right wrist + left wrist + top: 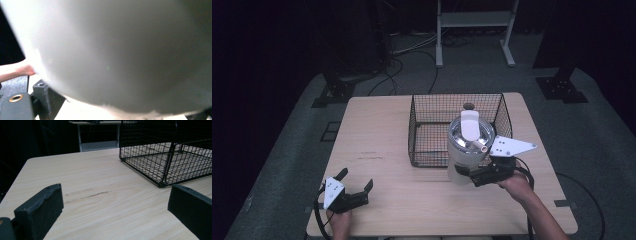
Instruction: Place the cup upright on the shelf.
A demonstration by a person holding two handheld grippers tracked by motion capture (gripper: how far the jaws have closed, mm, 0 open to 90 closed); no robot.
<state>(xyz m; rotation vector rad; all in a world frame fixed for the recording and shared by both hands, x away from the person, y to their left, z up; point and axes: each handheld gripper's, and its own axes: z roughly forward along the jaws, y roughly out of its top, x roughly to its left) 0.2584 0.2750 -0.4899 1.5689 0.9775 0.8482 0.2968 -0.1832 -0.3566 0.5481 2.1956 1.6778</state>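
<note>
With the right gripper [473, 176] clamped low on the white tumbler [468, 150] at the wire basket's [422, 107] near wall—lift it clear of the rim, upright—the left gripper [357, 185] rests, jaws apart.

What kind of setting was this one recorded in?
Probably a lab or studio set up for recording, not a home: a bare wooden table ringed by black curtains, cables trailing across a grey floor, and a metal stand behind. A wire basket sits on the table.
</note>
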